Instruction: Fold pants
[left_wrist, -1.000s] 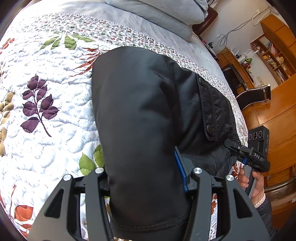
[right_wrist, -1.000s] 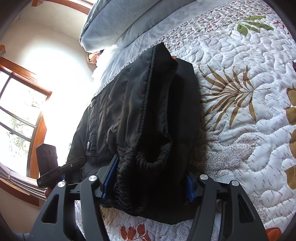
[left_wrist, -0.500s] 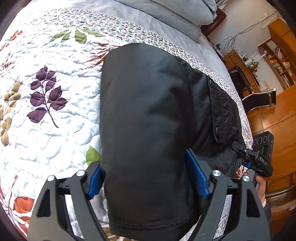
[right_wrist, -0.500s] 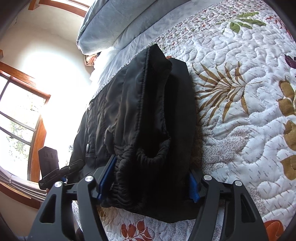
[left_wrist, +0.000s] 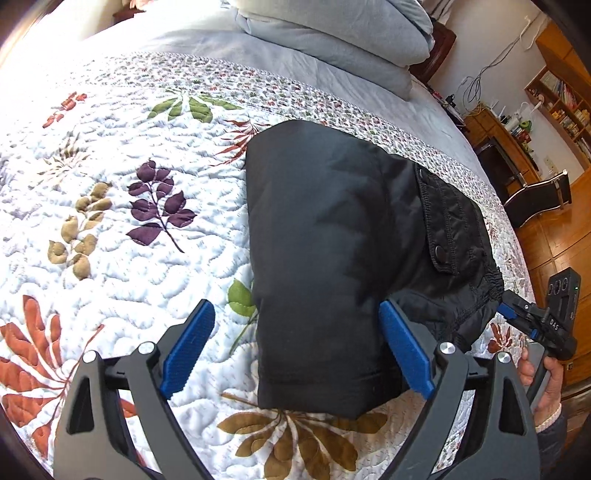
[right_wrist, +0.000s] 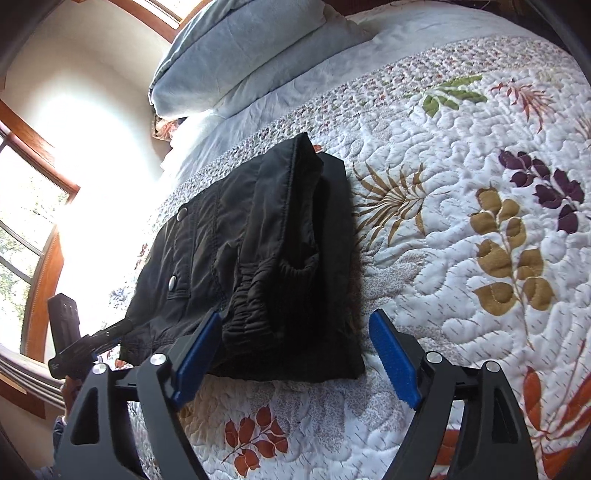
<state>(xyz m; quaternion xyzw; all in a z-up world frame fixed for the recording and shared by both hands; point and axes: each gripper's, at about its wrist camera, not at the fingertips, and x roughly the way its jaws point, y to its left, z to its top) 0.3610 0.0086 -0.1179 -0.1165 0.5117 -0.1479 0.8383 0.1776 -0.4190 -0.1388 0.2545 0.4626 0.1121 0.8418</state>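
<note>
Bedroom, wooden furniture and shelving at the far wall, a bright window on the opposite side. Bed (left_wrist: 110, 155) covered by a white quilted bedspread (right_wrist: 461, 192) with leaf motifs in purple, tan, green and rust; pale blue pillows (left_wrist: 332, 33) stacked at the head.

Item: black pants (left_wrist: 332, 240), folded into a compact bundle, lying flat on the bedspread near the bed's side edge. Smooth folded panel on top in the left wrist view; a snap-flap pocket (left_wrist: 443, 225) and the gathered elastic waistband (right_wrist: 258, 306) lie toward the bed's edge. Near hem of the bundle sits over a brown leaf motif.

Left tongs (left_wrist: 295, 354): spread wide, blue pads on either side of the bundle's near end. The left pad stands clear of the cloth; the right pad lies just beside the fabric, contact uncertain. Nothing gripped.

Right tongs (right_wrist: 295, 358): also spread wide, straddling the waistband end. The left pad is right against the gathered elastic; the right pad stands clear of the cloth. Nothing gripped. Each unit shows at the frame edge of the other's view, held in a hand (left_wrist: 550, 380).

Open room: broad bare bedspread on the inward side of the bundle and toward the pillows; little margin on the bed-edge side.
</note>
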